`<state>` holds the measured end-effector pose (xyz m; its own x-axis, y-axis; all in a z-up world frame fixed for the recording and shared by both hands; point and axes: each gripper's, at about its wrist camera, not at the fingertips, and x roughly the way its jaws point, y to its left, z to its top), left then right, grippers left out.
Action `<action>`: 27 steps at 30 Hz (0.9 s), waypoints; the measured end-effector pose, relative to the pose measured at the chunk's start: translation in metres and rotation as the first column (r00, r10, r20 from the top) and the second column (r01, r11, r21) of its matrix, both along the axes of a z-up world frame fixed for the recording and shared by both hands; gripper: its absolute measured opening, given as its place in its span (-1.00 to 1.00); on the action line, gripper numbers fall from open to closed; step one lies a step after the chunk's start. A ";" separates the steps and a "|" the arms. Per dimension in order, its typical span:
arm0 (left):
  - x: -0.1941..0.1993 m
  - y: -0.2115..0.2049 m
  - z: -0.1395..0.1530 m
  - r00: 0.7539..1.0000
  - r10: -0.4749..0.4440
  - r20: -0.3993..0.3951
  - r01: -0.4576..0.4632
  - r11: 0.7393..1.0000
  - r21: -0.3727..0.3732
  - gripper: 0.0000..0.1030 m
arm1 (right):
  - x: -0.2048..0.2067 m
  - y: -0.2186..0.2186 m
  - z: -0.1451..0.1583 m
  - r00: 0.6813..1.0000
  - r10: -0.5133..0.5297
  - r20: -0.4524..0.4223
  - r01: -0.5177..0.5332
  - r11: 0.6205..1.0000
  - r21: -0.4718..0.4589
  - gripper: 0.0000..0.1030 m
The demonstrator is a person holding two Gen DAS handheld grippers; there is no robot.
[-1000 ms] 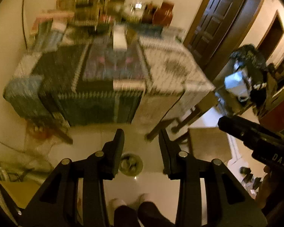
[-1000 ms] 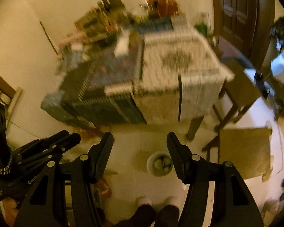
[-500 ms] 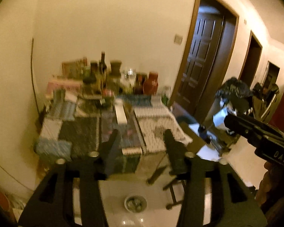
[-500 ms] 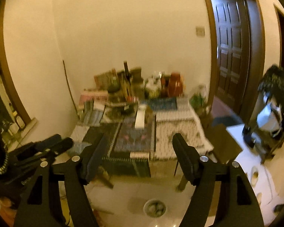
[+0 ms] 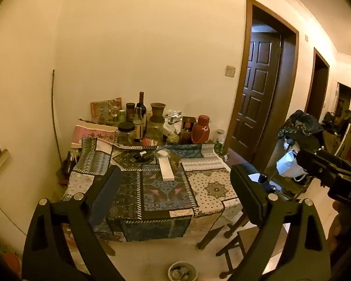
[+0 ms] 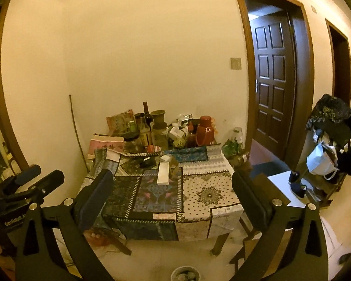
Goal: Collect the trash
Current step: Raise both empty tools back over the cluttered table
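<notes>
A table under a patchwork cloth (image 5: 166, 194) (image 6: 166, 194) stands against the wall ahead. A long white box (image 5: 166, 171) (image 6: 163, 175) lies on its middle, with crumpled foil and paper (image 5: 173, 114) (image 6: 183, 118) among the bottles at the back. My left gripper (image 5: 175, 185) is open and empty, held in the air well short of the table. My right gripper (image 6: 172, 187) is open and empty at about the same distance. Each gripper shows at the edge of the other's view.
Bottles, jars, a brown vase (image 5: 157, 112) and a red flask (image 5: 200, 128) crowd the table's back. A small bowl (image 5: 182, 272) sits on the floor in front. A stool (image 5: 236, 241) stands at the table's right. A brown door (image 6: 273, 79) and a loaded rack (image 6: 327, 140) are right.
Both grippers have tilted up from looking down at the floor and my feet to looking level at the table and wall. Both stay open.
</notes>
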<state>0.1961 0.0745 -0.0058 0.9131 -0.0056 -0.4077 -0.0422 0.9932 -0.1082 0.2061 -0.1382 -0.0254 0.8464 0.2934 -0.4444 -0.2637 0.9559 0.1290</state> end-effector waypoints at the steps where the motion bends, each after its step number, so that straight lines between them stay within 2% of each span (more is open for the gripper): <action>1: 0.002 -0.001 0.000 1.000 0.001 -0.002 -0.001 1.000 0.002 0.82 | 0.001 0.000 0.000 1.000 0.001 -0.003 -0.001 1.000 0.003 0.96; 7: 0.049 -0.010 -0.003 0.999 0.041 0.002 -0.041 0.999 0.027 0.82 | 0.053 -0.005 -0.007 0.999 0.032 -0.014 -0.032 0.999 0.003 0.96; 18: 0.158 -0.031 0.009 0.993 0.121 0.009 -0.121 0.993 0.003 0.82 | 0.155 -0.027 0.002 0.993 0.116 -0.012 -0.116 0.993 -0.021 0.96; 24: 0.204 -0.028 0.001 0.977 0.213 -0.026 -0.213 0.977 -0.004 0.82 | 0.205 -0.032 -0.005 0.983 0.177 -0.039 -0.179 0.983 -0.045 0.96; 27: 0.222 -0.019 -0.006 0.970 0.234 -0.066 -0.236 0.972 -0.013 0.82 | 0.230 -0.023 -0.017 0.976 0.202 -0.079 -0.207 0.977 -0.057 0.96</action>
<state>0.4178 0.0560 -0.0121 0.8623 0.1970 -0.4666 -0.2814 0.9523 -0.1181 0.4359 -0.1616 -0.0425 0.7361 0.4257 -0.5262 -0.4466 0.8897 0.0950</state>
